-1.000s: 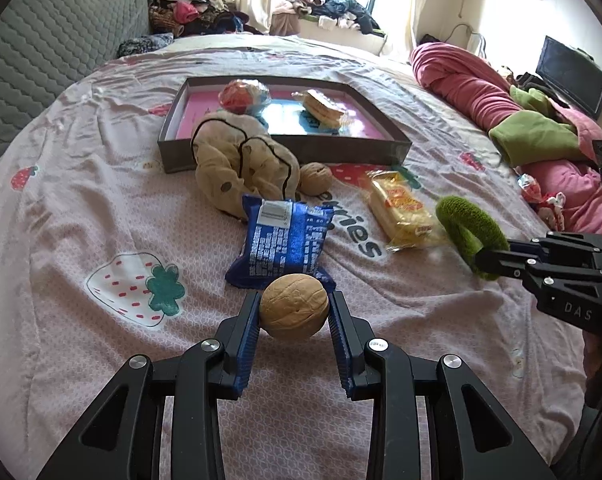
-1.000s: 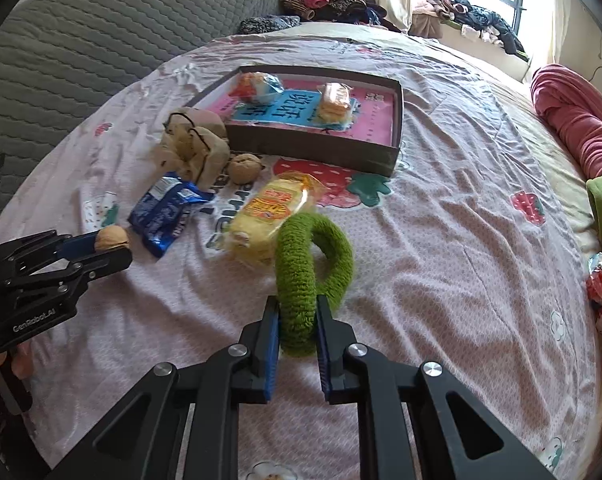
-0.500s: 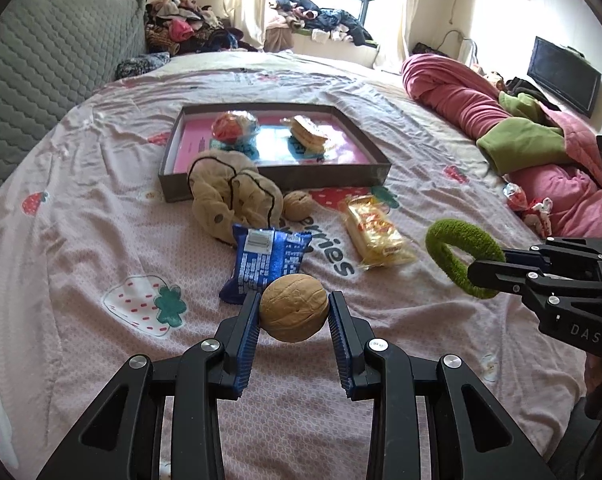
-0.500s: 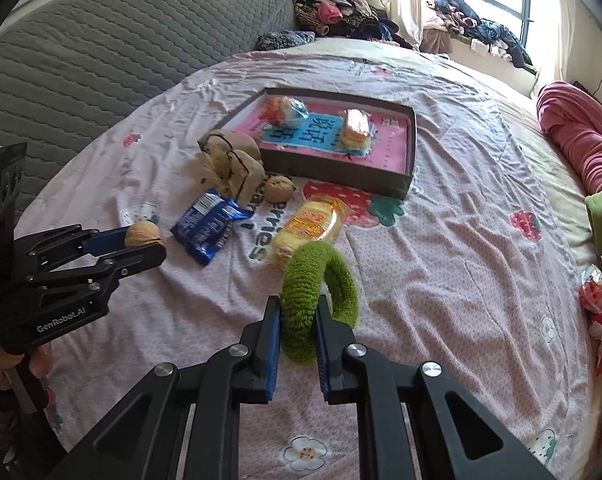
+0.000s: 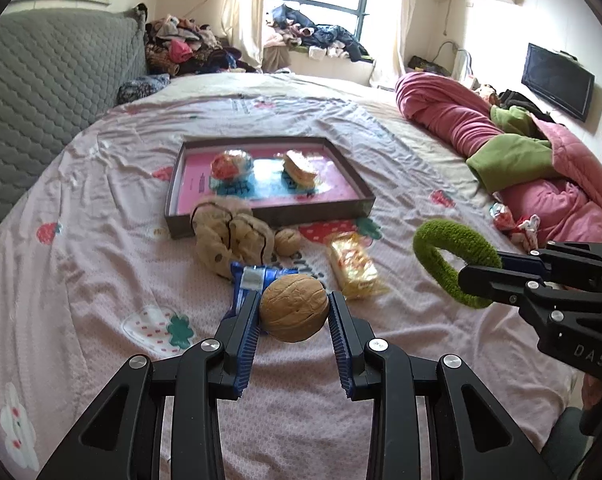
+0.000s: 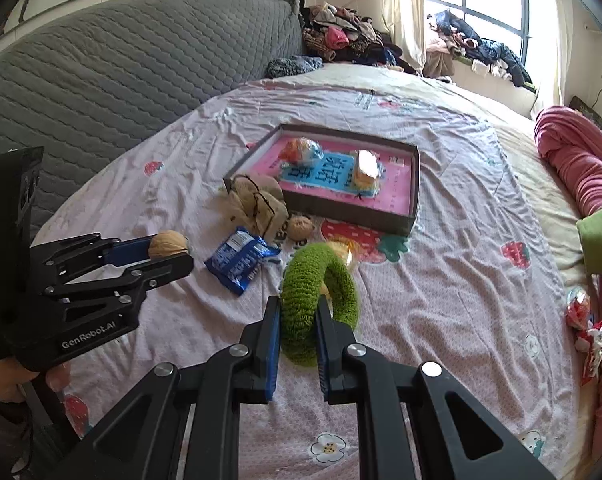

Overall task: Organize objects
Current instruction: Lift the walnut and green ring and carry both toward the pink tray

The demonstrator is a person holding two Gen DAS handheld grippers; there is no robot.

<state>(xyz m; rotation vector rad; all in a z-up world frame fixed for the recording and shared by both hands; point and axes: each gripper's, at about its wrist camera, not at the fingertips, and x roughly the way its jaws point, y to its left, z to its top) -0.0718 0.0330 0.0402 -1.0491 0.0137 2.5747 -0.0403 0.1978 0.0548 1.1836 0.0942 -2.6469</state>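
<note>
left wrist view: walnut (image 5: pixel 293 307) clenched in the left gripper (image 5: pixel 294 314) jaws, held above the bed (image 5: pixel 81 280).
done so far: tray (image 5: pixel 269 216) holds a round wrapped snack (image 5: pixel 232 163) and a wrapped cake (image 5: pixel 299 168).
right wrist view: green ring (image 6: pixel 319 304) pinched in the right gripper (image 6: pixel 297 344) jaws, off the bed.
left to sort: blue packet (image 6: pixel 241 259), second walnut (image 6: pixel 300 228), yellow packet (image 5: pixel 353 265), beige pouch (image 6: pixel 256 203) lie outside the tray.
judgement: roughly a third done.

Green fuzzy ring (image 6: pixel 319 304) in R gripper (image 6: pixel 297 350) jaws, walnut (image 6: pixel 168 244) in L gripper (image 6: pixel 163 258).
</note>
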